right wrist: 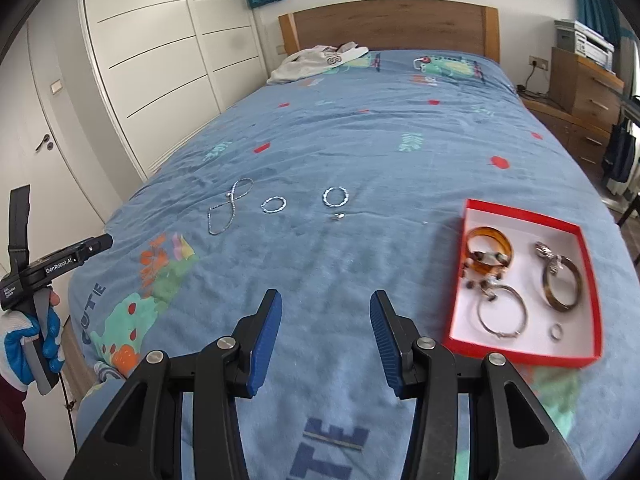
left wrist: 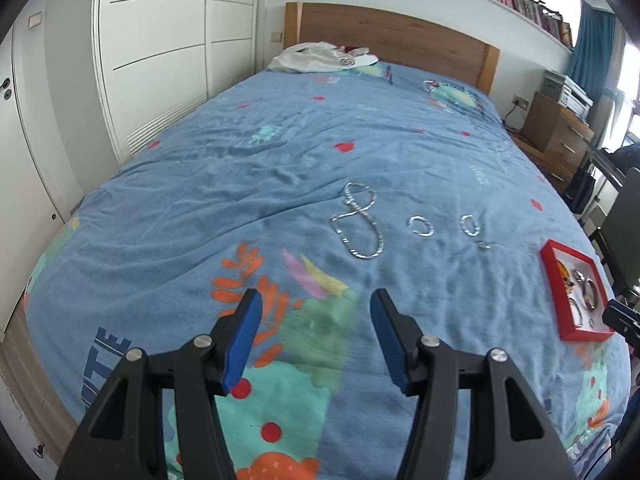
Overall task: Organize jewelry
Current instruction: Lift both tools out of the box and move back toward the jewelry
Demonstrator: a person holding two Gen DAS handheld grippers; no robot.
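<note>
Approach step; I have both the left hand-held gripper (left wrist: 316,300) and the right hand-held gripper (right wrist: 326,300) parted and empty over the bed (right wrist: 360,140); chain (left wrist: 358,220), two rings (left wrist: 421,226), perhaps a stud, lie loose there, well apart from the box (right wrist: 520,212); next: pinch the chain.

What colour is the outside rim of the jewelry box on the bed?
Red; the jewelry box is white inside. The right wrist view shows it best.

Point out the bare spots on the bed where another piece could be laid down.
Free: the blue bedspread beyond the silver chain and two rings, up toward the white garment; also the strip between the small loose piece and the red box. Crowded: the row of silver pieces, and inside the box among the bangles.
</note>
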